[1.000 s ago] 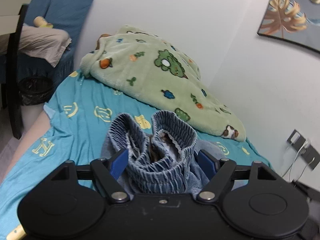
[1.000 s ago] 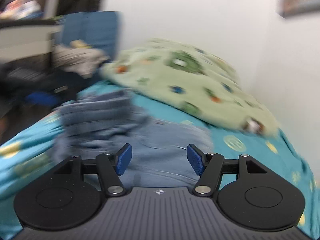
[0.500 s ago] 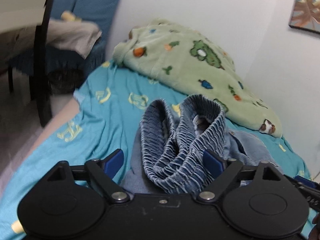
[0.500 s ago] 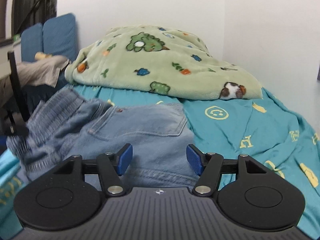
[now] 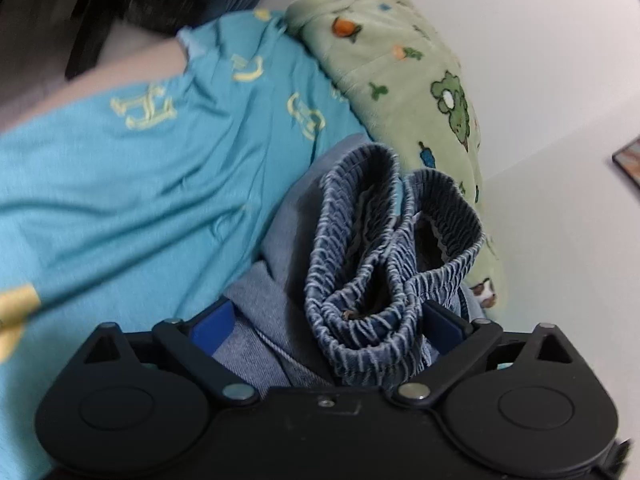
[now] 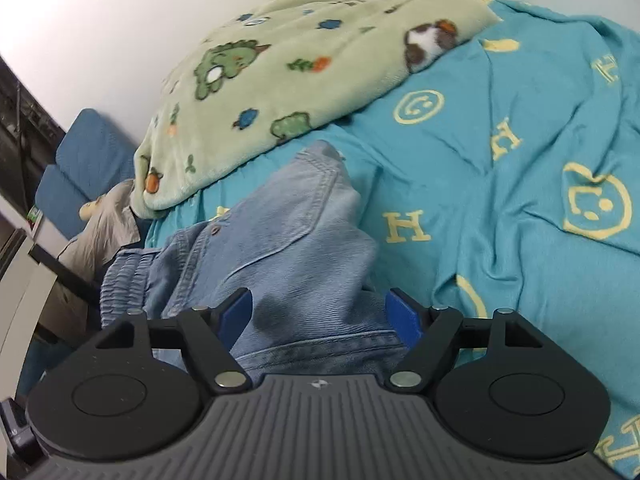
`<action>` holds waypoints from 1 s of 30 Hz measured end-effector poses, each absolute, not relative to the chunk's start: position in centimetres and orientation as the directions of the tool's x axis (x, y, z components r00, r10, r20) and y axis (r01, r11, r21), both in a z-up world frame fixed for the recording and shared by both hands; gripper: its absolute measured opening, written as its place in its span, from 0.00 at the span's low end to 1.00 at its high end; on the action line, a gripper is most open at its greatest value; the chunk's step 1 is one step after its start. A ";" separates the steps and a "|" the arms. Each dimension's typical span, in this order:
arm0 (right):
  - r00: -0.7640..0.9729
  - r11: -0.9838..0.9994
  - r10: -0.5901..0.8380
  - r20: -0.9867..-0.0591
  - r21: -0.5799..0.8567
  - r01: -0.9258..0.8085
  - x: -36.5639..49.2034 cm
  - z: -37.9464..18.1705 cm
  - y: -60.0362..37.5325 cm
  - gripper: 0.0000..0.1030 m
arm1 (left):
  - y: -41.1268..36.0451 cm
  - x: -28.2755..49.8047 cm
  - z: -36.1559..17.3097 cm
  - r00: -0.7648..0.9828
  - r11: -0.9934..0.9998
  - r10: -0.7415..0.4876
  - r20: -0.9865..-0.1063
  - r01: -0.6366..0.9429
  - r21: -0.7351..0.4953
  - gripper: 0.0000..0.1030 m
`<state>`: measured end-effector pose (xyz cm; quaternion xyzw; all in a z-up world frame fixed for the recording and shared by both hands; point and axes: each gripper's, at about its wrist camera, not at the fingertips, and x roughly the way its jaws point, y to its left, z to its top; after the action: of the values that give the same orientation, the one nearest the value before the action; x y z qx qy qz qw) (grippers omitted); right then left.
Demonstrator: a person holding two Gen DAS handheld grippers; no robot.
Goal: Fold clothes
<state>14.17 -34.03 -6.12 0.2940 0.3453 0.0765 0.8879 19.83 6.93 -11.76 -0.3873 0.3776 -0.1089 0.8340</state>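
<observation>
Light blue denim shorts [image 6: 288, 236] with a gathered elastic waistband [image 5: 376, 264] lie bunched on a turquoise bedsheet [image 5: 132, 184]. My left gripper [image 5: 326, 322] is open, its blue pads either side of the folded waistband, which stands up between them. My right gripper [image 6: 320, 314] is open over the lower denim, its pads spread wide with the fabric and hem seam between them. The waistband shows at the left of the right wrist view [image 6: 124, 280].
A green fleece blanket [image 6: 288, 76] with animal prints lies heaped against the white wall. The bedsheet [image 6: 520, 168] stretches to the right. Blue chair cushions [image 6: 84, 164] and a grey garment [image 6: 100, 236] sit beyond the bed's left edge.
Both cameras have tilted and moved closer to the shorts. The left gripper's pads now sit closer around the waistband; the right gripper has dropped lower over the denim. Both stay open.
</observation>
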 end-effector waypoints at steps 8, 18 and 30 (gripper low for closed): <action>0.710 0.747 0.421 -0.565 0.660 0.083 15.3 -8.8 -34.3 0.83 | 7.0 20.8 -12.6 0.693 0.660 -0.486 -0.533 -0.109 -0.743 1.00; 0.747 0.659 0.490 -0.448 0.752 0.019 15.2 -7.9 -34.9 0.77 | 6.6 20.9 -12.0 0.697 0.636 -0.532 -0.481 -0.046 -0.770 0.85; 0.758 0.799 0.399 -0.517 0.601 -0.011 15.3 -7.2 -32.5 0.36 | 5.5 20.7 -11.1 0.734 0.703 -0.469 -0.491 -0.026 -0.710 0.45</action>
<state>15.27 -32.54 -7.18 0.2950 0.3285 0.1151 0.8898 20.69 5.55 -11.14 -0.3628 0.3409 -0.1293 0.8575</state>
